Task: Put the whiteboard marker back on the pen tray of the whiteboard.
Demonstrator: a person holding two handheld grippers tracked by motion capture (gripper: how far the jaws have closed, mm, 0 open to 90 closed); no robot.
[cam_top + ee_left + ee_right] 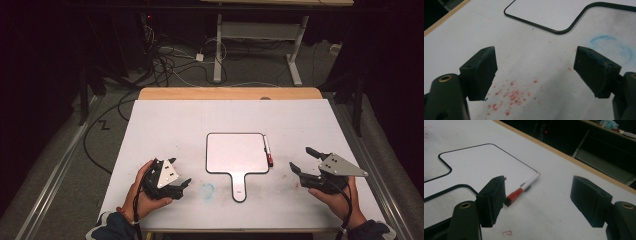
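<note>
A small white paddle-shaped whiteboard (pixel 237 153) with a black rim lies flat mid-table, its handle (pixel 239 187) toward me. A white marker with a red cap (pixel 268 151) rests along the board's right edge, cap end nearest me. My left gripper (pixel 181 186) sits low at the front left, open, nothing between its jaws; the board's corner (pixel 559 31) lies ahead of it. My right gripper (pixel 303 159) is open at the front right. In the right gripper view the marker (pixel 522 189) lies just ahead of my left jaw, untouched.
The white table sheet (pixel 165 125) carries a blue smudge (pixel 207 189) left of the handle and red specks (pixel 511 96) under my left gripper. A wooden table edge (pixel 230 93) runs along the back. Beyond it, cables and a desk frame (pixel 260 45) stand on the floor.
</note>
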